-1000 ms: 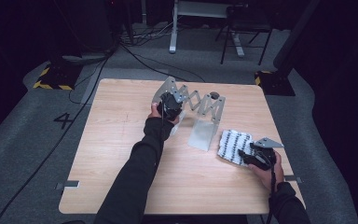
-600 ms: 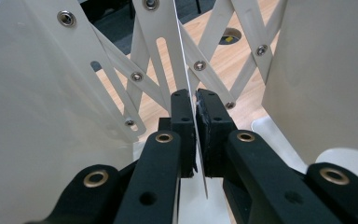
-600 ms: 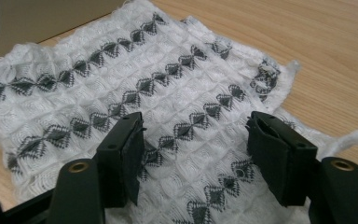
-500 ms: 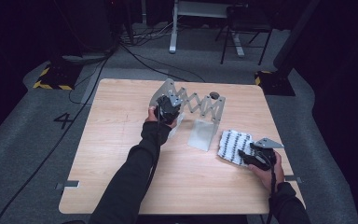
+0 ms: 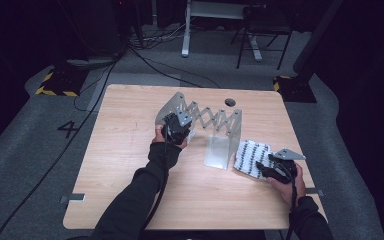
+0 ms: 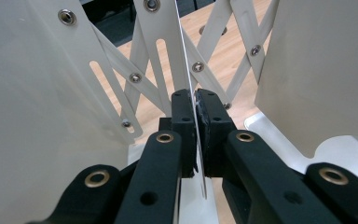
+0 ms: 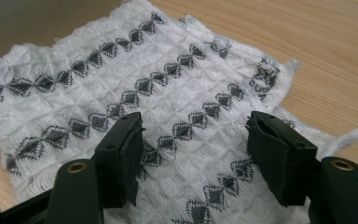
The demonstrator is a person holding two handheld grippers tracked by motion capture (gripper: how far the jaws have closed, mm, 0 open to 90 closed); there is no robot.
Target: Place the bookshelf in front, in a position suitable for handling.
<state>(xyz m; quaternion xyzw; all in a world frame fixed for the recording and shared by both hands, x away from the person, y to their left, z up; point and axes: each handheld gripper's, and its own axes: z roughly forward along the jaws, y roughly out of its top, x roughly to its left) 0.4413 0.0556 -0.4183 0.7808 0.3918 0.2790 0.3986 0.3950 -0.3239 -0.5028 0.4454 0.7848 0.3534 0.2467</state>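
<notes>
A folding rack (image 5: 215,117) of pale panels joined by scissor links stands across the far middle of the table. My left gripper (image 5: 180,125) sits at its left end. In the left gripper view that gripper (image 6: 196,105) is shut on a thin panel (image 6: 182,46) seen edge-on, with wider panels (image 6: 37,93) on both sides. A white cloth (image 5: 252,156) with dark diamond rows lies flat at the right. My right gripper (image 5: 265,167) rests at its near edge. In the right gripper view its jaws (image 7: 196,140) stand open just over the cloth (image 7: 168,79), with nothing pinched.
The wooden table (image 5: 130,150) has a round hole (image 5: 230,102) behind the rack. A larger clear panel (image 5: 217,152) at the rack's right end stands close to the cloth. Cables, a desk frame and a chair stand on the floor beyond the far edge.
My left gripper has moved a little to the left and nearer with the panel in it, and the rack has spread wider. The right gripper and the cloth have stayed put.
</notes>
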